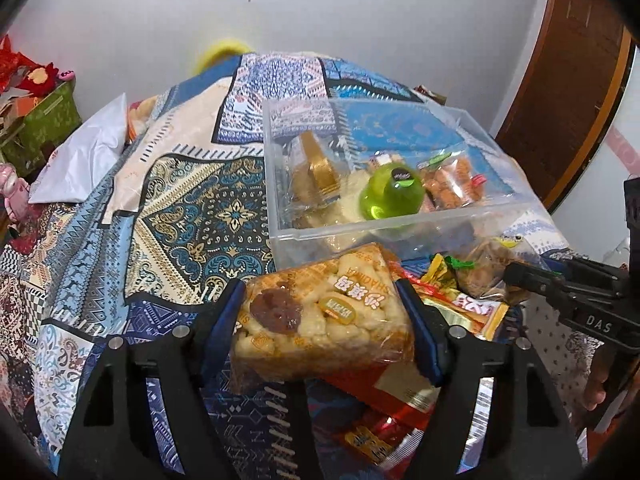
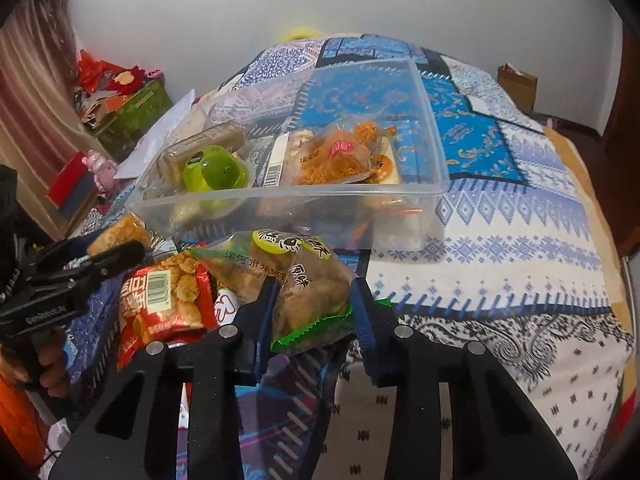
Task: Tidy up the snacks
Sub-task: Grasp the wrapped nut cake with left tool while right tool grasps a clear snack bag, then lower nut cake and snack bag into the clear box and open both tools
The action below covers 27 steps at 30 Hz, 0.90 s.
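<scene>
At frame centre, the left gripper is clamping a "SHAQIMA" cake; the right gripper is squeezing a green-edged packet printed in Chinese.

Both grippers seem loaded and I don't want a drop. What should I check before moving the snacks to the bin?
1. Left gripper shut on the shaqima cake: ok, pads press both sides.
2. Right gripper shut on the green-edged pack: ok, pack sits between the pads.
3. Bin open on top: ok, no lid.
4. Free room in the bin: ok, the far part is bare.
5. Green jelly cup clear of the drop spot: cannot tell.
6. Grippers apart from each other: ok.
</scene>
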### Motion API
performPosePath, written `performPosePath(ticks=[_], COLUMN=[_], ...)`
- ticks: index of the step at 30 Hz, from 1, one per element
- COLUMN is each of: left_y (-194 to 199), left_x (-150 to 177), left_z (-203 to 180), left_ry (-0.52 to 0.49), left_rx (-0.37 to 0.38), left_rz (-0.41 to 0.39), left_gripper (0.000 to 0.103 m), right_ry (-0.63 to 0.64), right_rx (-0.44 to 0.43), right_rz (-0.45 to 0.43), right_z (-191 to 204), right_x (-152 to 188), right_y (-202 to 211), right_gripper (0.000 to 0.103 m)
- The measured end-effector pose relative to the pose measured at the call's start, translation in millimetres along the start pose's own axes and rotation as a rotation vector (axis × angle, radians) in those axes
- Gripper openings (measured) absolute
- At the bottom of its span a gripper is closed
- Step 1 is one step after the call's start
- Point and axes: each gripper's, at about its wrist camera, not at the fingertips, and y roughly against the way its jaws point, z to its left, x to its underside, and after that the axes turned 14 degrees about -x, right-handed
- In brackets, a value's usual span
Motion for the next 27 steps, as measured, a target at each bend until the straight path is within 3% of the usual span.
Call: performPosePath(ticks=[13,27], left_y=[52.6,62.3], left_x=[-14.7,-63.2], left_z=[2.3,-7.9], left_ry=[0.012,0.025], left_rx=[0.004,0.002], left_rz=[-0.109,-0.215], left_gripper=[0.074,0.074], right_ry=[0.022,0.070], right_rx=[0.001,0.025], right_rz=[-0.114,-0.253], right_z=[18.2,31.6], right_x=[-5.1,-54.2], right_y=[46.6,65.3], right_gripper=[0.028,0.028])
